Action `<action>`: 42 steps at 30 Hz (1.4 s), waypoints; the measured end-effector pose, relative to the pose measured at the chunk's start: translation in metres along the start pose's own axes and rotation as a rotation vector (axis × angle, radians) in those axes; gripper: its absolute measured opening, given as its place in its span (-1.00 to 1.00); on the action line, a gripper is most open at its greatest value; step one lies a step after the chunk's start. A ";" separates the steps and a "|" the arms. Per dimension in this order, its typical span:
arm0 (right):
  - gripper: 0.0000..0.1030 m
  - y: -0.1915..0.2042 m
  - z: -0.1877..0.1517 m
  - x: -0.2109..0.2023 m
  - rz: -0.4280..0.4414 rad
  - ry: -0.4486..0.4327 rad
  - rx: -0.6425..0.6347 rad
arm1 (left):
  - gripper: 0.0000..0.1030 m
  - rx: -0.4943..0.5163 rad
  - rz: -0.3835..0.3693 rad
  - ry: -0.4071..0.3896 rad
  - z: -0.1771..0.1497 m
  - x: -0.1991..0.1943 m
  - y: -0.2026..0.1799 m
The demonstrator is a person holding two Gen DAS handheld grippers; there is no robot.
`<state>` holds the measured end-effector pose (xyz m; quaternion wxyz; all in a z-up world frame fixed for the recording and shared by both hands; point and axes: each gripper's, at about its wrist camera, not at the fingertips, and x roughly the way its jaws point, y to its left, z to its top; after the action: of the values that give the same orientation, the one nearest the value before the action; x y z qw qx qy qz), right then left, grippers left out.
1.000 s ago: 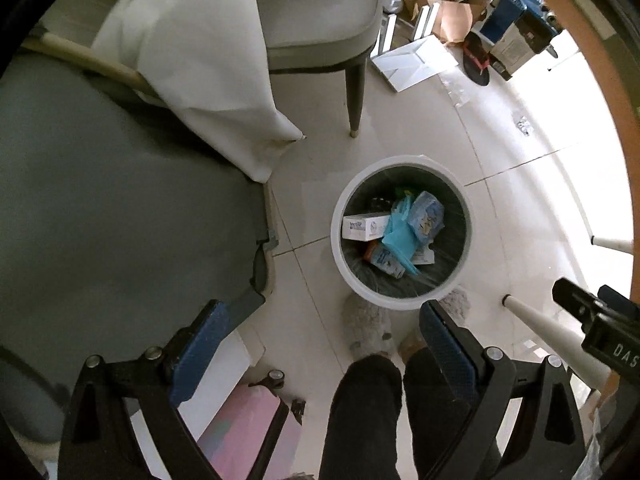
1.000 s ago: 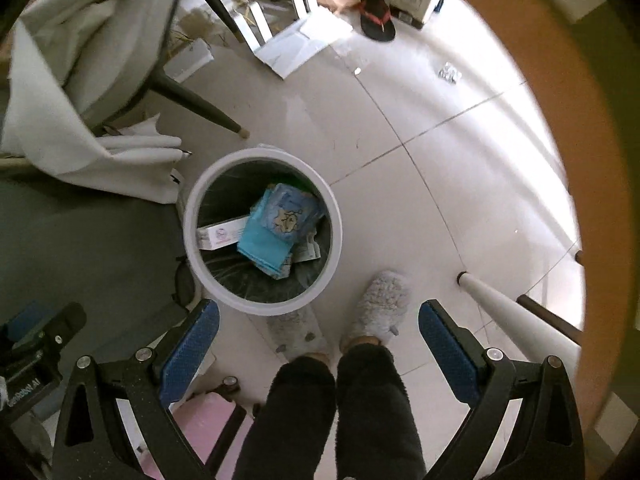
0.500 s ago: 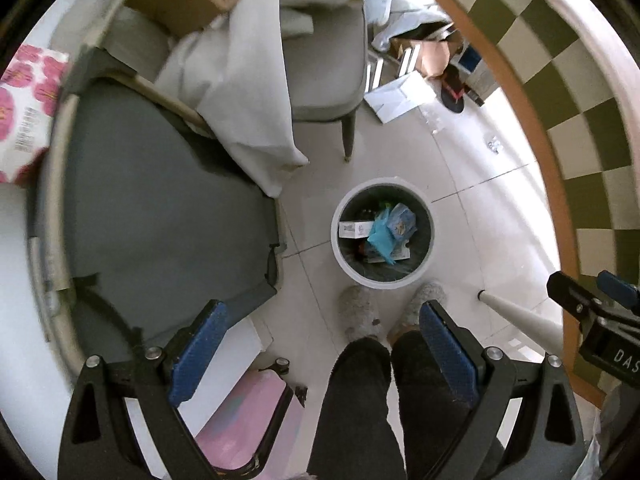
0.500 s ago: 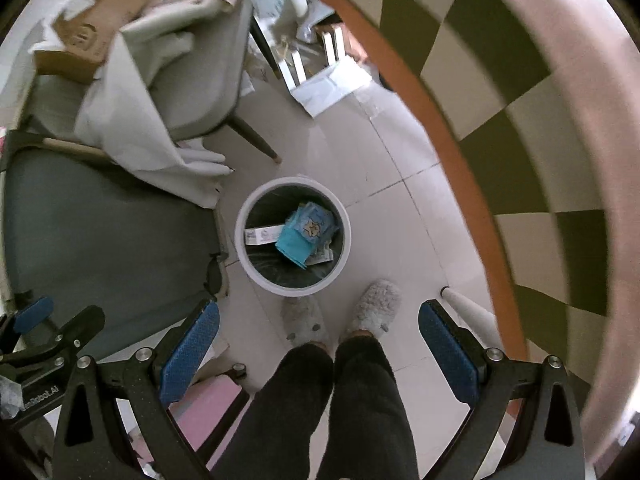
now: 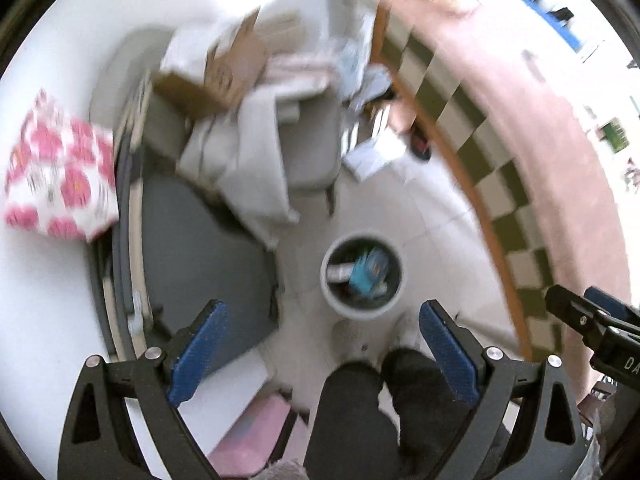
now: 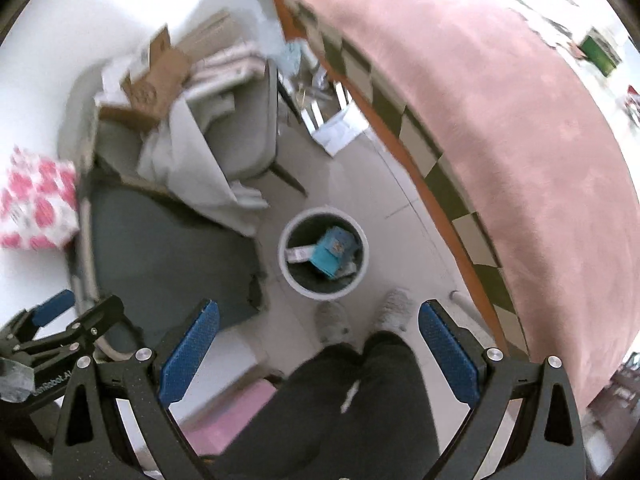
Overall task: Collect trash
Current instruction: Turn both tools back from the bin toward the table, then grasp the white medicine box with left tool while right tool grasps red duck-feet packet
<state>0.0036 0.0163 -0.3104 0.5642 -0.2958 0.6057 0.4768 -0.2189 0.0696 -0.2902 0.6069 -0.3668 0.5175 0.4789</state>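
A white round trash bin (image 5: pixel 362 307) stands on the tiled floor far below, holding a blue packet (image 5: pixel 362 276), a white box and other trash. It also shows in the right wrist view (image 6: pixel 322 290) with the blue packet (image 6: pixel 332 252). My left gripper (image 5: pixel 322 354) is open and empty, high above the floor. My right gripper (image 6: pixel 318 354) is open and empty too. The right gripper shows at the left view's right edge (image 5: pixel 592 328); the left gripper shows at the right view's left edge (image 6: pixel 60 328).
A pink tabletop with a checkered edge (image 6: pixel 500 120) lies to the right. A dark grey chair seat (image 5: pixel 192 256) and a grey chair with cloth and a cardboard box (image 5: pixel 224 76) are on the left. A pink-flowered pack (image 5: pixel 56 184) lies on white. The person's legs and slippers (image 6: pixel 360 316) stand by the bin.
Both grippers have risen well above the bin, which looks much smaller now. The tabletop and the white surface have come into view. Both stay open and empty.
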 end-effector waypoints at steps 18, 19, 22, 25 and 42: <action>0.96 -0.395 0.139 -0.159 -0.122 -0.289 0.724 | 1.00 0.431 -0.209 -0.167 0.217 -0.067 -0.363; 0.96 -0.421 0.145 -0.161 -0.126 -0.294 0.758 | 1.00 0.463 -0.222 -0.156 0.231 -0.062 -0.398; 0.96 -0.501 0.162 -0.162 -0.149 -0.309 0.861 | 1.00 0.546 -0.269 -0.078 0.260 -0.038 -0.490; 0.96 -0.567 0.171 -0.152 -0.156 -0.293 0.950 | 1.00 0.614 -0.308 0.035 0.278 -0.003 -0.569; 0.96 -0.654 0.214 -0.070 -0.052 -0.191 1.043 | 0.66 0.799 -0.049 0.185 0.294 0.127 -0.706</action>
<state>0.6886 -0.0428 -0.3832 0.7006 0.0539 0.7008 0.1230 0.5415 0.1792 -0.3929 0.6636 -0.1559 0.7065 0.1905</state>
